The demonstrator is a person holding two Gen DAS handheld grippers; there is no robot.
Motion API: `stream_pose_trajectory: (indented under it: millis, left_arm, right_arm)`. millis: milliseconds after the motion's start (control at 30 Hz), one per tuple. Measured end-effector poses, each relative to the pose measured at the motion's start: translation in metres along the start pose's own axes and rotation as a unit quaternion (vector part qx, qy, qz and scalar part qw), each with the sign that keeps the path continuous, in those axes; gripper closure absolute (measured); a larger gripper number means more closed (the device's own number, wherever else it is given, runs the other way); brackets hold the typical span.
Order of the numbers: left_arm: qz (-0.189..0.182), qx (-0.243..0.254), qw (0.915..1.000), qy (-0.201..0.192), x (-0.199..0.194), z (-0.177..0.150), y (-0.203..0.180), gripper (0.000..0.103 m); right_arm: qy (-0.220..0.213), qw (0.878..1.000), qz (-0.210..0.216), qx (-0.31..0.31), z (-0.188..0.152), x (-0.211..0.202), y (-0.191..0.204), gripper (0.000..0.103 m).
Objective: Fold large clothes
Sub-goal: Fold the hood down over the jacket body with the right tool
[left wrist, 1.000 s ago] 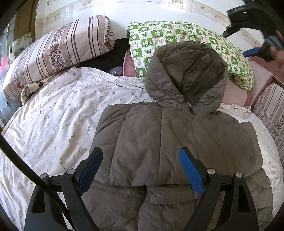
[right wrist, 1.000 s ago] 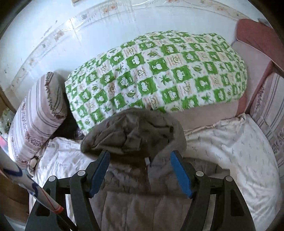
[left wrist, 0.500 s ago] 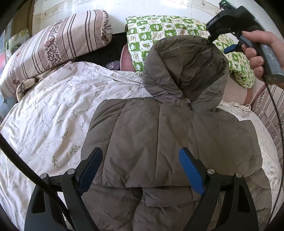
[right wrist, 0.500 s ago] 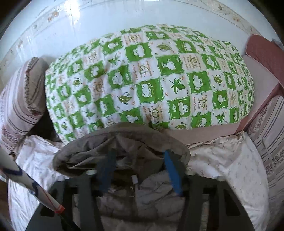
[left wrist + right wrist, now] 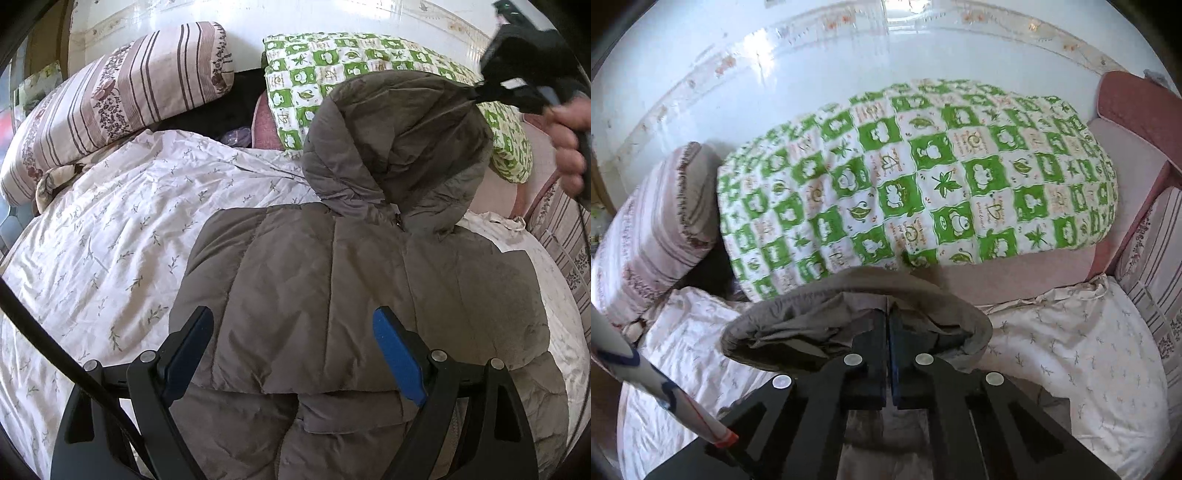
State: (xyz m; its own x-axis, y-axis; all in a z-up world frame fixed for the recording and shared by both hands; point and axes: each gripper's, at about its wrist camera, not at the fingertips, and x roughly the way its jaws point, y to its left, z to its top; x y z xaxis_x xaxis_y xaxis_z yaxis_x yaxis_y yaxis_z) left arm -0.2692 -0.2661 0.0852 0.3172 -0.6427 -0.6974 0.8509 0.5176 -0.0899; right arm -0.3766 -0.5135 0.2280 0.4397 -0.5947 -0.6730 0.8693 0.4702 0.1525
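Observation:
A grey-brown puffer jacket (image 5: 332, 288) lies flat on the bed, sleeves folded in over its lower part. Its hood (image 5: 399, 140) points toward the pillows. My left gripper (image 5: 293, 325) hovers open over the jacket's body, nothing between its blue pads. My right gripper (image 5: 480, 92), held by a hand (image 5: 569, 147), is shut on the hood's top edge. In the right wrist view the jaws of that gripper (image 5: 888, 314) are pressed together with the hood's rim (image 5: 812, 317) pinched between them and bunched around the fingers.
A white sheet with small sprigs (image 5: 110, 240) covers the bed. A striped pillow (image 5: 110, 96) and a green-checked quilt (image 5: 916, 184) lie against the white wall beyond the hood. A striped cushion (image 5: 565, 236) borders the right side.
The right gripper came down onto the hood and its jaws closed from wide apart to shut on the hood's rim. The left gripper stayed open in place.

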Motion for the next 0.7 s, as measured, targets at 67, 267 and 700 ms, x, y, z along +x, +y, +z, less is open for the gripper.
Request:
stream_pose_trajectory:
  millis: [67,267,700]
  left_arm:
    - [0.001,-0.002,1.0,-0.001,-0.001,0.0,0.002,0.016]
    - [0.003,-0.019,0.9998,-0.006,-0.005,0.002,0.012,0.016]
    - [0.019,-0.041,0.999,-0.004,-0.001,0.002,0.021,0.016]
  right_arm:
    - [-0.005,1.0,0.013,0.004,-0.009,-0.017,-0.001,0.102]
    - [-0.016,0.998,0.058,-0.002,-0.065,-0.076,-0.002,0.102]
    - [0.056,0.997,0.059,0.014,-0.241,-0.08,-0.035,0.102]
